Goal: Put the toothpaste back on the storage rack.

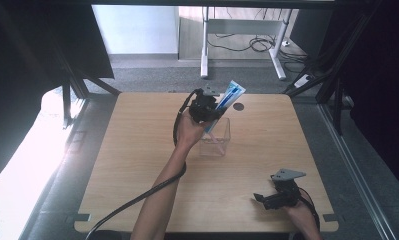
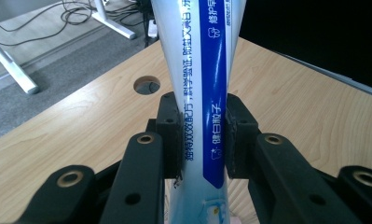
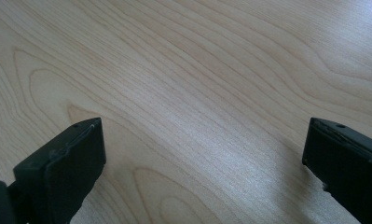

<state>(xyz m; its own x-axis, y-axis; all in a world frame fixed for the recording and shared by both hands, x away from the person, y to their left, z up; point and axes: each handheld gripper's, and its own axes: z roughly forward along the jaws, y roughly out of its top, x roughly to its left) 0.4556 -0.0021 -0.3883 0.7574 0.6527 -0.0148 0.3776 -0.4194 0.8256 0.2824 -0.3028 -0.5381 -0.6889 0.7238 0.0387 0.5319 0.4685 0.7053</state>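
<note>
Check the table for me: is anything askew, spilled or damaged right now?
Nothing spilled or damaged. The white-and-blue toothpaste tube, clamped in the left gripper, slants with its lower end in the clear plastic box rather than standing straight. The right gripper hangs open over bare wooden table.

Wooden table (image 1: 137, 165) with round hole (image 1: 238, 106); white desk legs (image 1: 205, 50) behind.
</note>
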